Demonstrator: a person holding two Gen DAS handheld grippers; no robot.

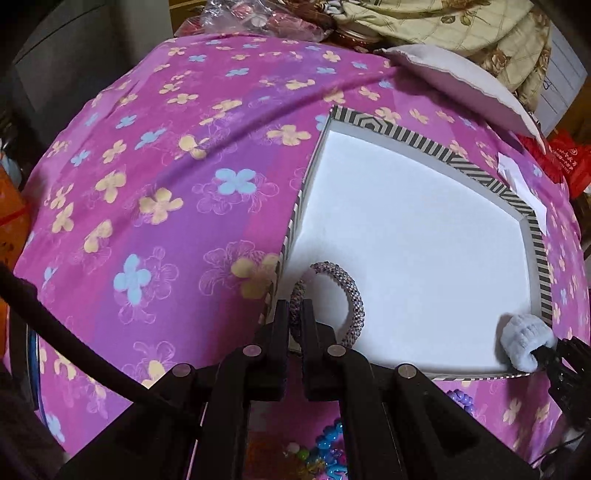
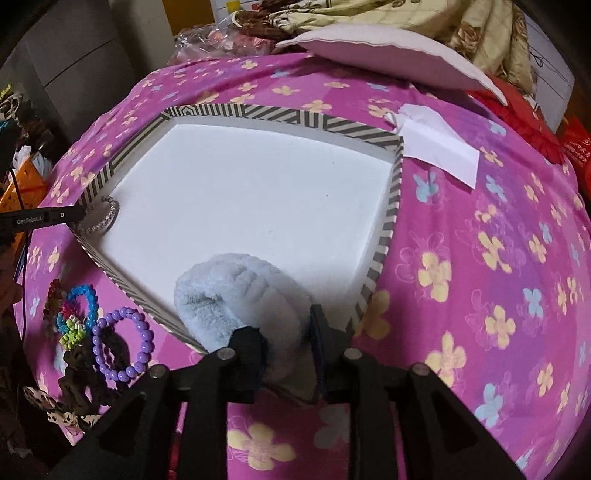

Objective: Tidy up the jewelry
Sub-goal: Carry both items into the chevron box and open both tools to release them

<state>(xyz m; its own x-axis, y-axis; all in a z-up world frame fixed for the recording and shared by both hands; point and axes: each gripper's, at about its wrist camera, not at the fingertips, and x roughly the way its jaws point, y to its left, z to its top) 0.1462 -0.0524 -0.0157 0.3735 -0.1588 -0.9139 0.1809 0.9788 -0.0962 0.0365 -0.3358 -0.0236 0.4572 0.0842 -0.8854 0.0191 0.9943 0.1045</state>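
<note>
A shallow white tray with a striped rim [image 1: 491, 181] [image 2: 280, 112] lies on the pink flowered cloth. My left gripper [image 1: 294, 314] is shut on a sparkly beaded bangle [image 1: 351, 291], holding it over the tray's near left corner; the bangle also shows in the right wrist view [image 2: 105, 218]. My right gripper [image 2: 284, 325] is shut on a fluffy pale blue scrunchie [image 2: 236, 291] at the tray's near right edge; the scrunchie also shows in the left wrist view [image 1: 526, 338]. A purple bead bracelet [image 2: 123, 343] and a blue bead bracelet [image 2: 86, 299] lie in front of the tray.
A dark brown scrunchie [image 2: 79, 369] and a leopard-print one [image 2: 48, 404] lie by the bracelets. White folded paper [image 2: 439, 147] sits beyond the tray's right corner. A white plate [image 2: 388, 61] rests at the back, with beige quilt [image 1: 461, 26] and clutter behind.
</note>
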